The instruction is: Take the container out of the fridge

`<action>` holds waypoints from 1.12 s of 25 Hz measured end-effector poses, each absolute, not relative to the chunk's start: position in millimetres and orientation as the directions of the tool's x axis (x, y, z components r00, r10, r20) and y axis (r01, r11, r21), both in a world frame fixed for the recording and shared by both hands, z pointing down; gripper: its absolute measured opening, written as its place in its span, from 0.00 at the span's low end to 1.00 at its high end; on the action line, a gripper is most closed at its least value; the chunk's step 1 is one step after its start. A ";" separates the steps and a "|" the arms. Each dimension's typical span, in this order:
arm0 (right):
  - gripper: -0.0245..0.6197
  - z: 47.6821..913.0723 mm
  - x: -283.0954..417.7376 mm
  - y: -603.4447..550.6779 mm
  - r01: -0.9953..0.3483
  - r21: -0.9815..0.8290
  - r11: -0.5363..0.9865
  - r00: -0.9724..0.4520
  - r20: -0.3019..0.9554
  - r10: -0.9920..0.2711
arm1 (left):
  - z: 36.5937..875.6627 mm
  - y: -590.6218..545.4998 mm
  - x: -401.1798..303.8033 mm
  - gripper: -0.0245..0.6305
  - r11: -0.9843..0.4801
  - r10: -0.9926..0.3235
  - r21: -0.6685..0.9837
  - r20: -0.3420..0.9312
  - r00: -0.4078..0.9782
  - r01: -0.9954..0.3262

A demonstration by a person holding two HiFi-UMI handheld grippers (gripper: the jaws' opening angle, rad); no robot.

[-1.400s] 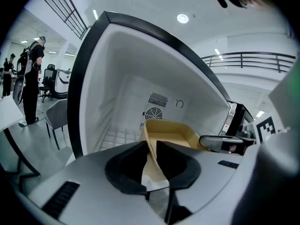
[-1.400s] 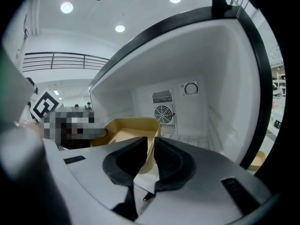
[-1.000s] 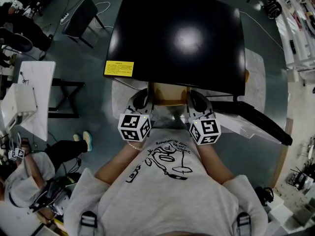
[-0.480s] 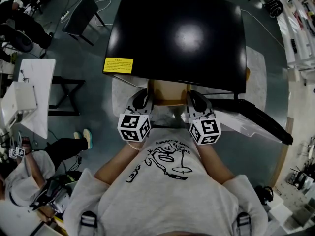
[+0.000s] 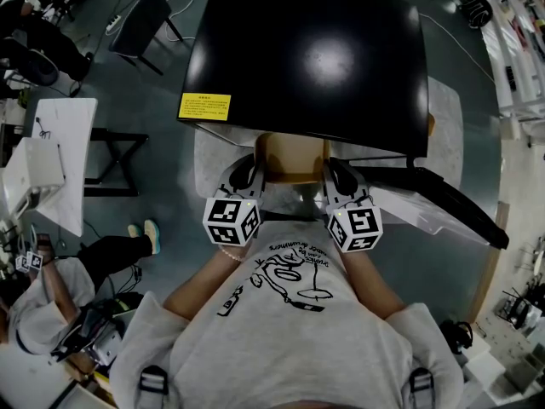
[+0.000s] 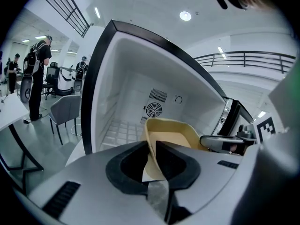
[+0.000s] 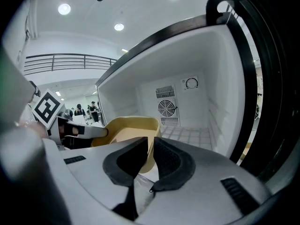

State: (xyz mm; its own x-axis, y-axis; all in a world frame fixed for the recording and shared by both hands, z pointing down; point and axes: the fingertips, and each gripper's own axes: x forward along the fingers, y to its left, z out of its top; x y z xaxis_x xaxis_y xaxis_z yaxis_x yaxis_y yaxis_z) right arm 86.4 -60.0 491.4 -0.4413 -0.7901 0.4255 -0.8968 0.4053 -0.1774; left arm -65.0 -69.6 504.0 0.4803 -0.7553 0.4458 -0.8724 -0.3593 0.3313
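looks like the left gripper (image 6: pixel 151 144) and right gripper (image 7: pixel 151 143) are pinching the container (image 5: pixel 292 156) at its 9 and 3 o'clock walls, fridge (image 5: pixel 306 58) sitting at 12.

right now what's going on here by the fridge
A person works a gripper in each hand at an open fridge. The left gripper is clamped on the left rim of a tan container, the right gripper on its right rim. The container is at the fridge's mouth, partly out from under the top, not yet clear of it.
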 end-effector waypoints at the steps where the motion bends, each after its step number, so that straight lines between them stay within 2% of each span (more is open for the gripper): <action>1: 0.12 492.0 86.7 -58.6 -0.897 -0.178 0.405 -0.442 0.426 -0.789 | 504.6 -68.5 -64.9 0.13 -0.359 -0.755 0.331 0.447 0.480 -0.873; 28: 0.11 505.2 88.1 -28.4 -0.900 -0.182 0.395 -0.434 0.460 -0.775 | 522.6 -40.6 -67.6 0.11 -0.331 -0.734 0.350 0.487 0.472 -0.876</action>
State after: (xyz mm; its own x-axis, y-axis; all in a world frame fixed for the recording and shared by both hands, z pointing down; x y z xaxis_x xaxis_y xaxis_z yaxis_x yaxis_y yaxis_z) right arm 88.1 -28.4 505.2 -0.4335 -0.7746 0.4604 -0.9002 0.3954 -0.1824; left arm -67.6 -40.6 522.6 0.4723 -0.7345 0.4873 -0.8762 -0.3313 0.3499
